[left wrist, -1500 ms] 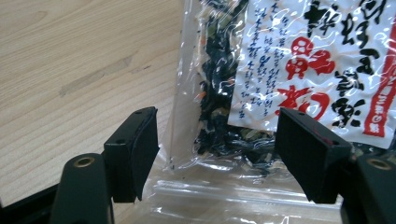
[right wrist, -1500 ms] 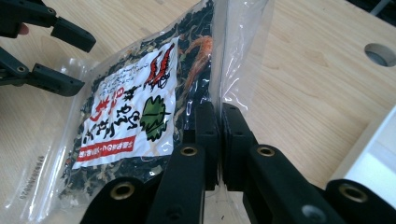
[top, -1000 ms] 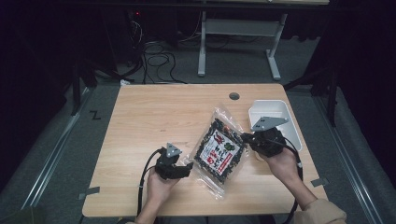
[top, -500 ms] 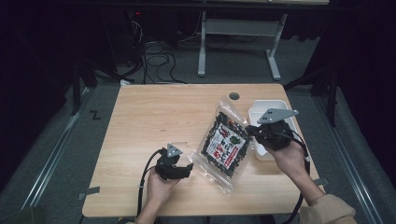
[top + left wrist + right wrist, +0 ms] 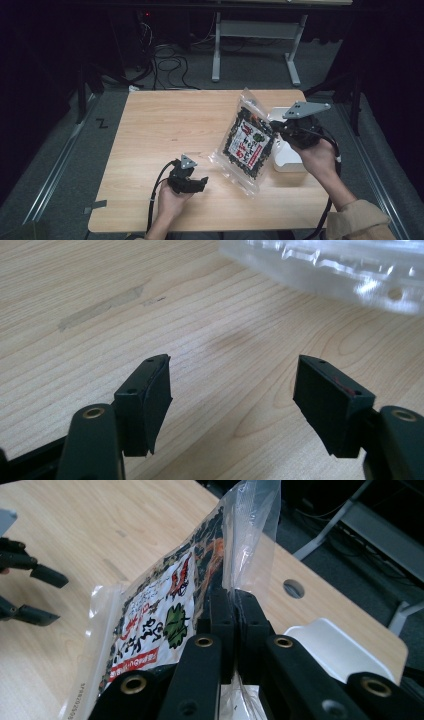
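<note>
A clear plastic snack bag with dark contents and a red, white and green label hangs tilted over the right half of the table. Its lower corner is near the wood. My right gripper is shut on the bag's right edge. In the right gripper view the two jaws pinch the clear film of the bag. My left gripper rests low at the table's front, left of the bag, jaws apart with nothing between them. The bag's clear edge lies just beyond it.
A white rectangular container sits on the wooden table under my right hand, near the right edge. A round cable hole is in the tabletop behind it. Desk legs and cables stand on the floor beyond the table.
My right gripper has risen with the bag, pulling it from lying nearly flat to hanging steeply. The left gripper has stayed where it was.
</note>
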